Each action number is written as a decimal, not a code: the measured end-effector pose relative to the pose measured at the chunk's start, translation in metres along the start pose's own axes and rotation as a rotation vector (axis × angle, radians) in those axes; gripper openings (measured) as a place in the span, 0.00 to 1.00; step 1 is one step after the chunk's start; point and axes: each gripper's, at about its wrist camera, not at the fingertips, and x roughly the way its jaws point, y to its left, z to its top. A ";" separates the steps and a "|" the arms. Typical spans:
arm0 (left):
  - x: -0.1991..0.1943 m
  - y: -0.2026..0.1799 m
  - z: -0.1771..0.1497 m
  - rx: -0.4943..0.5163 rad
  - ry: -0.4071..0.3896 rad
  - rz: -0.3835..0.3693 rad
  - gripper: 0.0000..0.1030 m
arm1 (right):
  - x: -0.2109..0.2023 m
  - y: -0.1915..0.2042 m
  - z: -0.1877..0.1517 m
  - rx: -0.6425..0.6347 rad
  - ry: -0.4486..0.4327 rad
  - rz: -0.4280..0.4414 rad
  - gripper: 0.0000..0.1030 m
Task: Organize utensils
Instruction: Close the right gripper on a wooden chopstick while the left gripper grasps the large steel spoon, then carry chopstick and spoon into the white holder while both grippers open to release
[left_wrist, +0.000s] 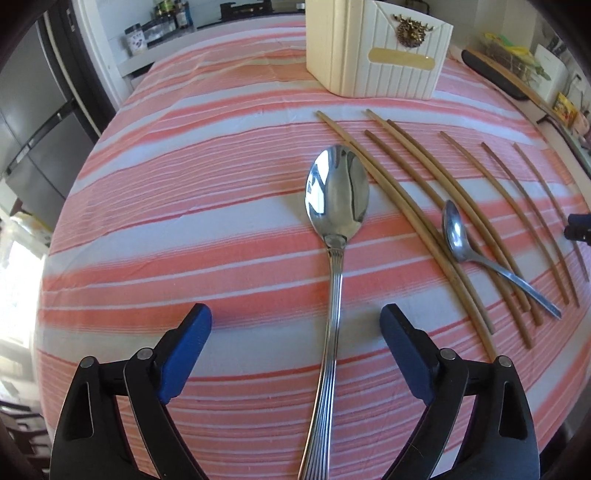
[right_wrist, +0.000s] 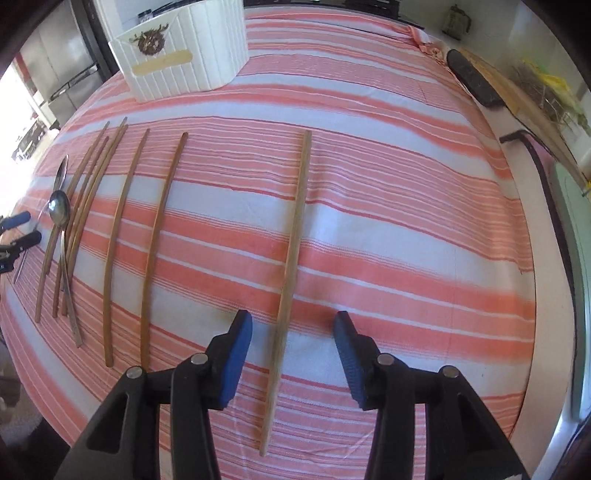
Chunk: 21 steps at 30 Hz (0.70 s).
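Note:
A large steel spoon lies on the striped tablecloth, its handle running between the open blue fingers of my left gripper. A small spoon lies across several wooden chopsticks to the right. A white ribbed utensil holder stands at the back. In the right wrist view, my right gripper is open, straddling a lone chopstick without touching it. Other chopsticks and the small spoon lie to its left, and the holder stands far left.
A dark board with a wooden stick lies at the table's right edge. Jars stand on a counter behind. The left gripper's fingertips show at the left edge of the right wrist view.

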 end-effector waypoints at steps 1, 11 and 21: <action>0.003 -0.001 0.005 -0.002 0.007 -0.007 0.90 | 0.001 0.000 0.006 -0.011 0.003 0.001 0.45; 0.021 -0.013 0.048 0.041 0.044 -0.026 0.71 | 0.023 -0.010 0.084 -0.033 0.004 0.006 0.32; 0.021 -0.006 0.065 0.015 0.015 -0.055 0.40 | 0.035 -0.025 0.119 0.071 -0.042 0.046 0.07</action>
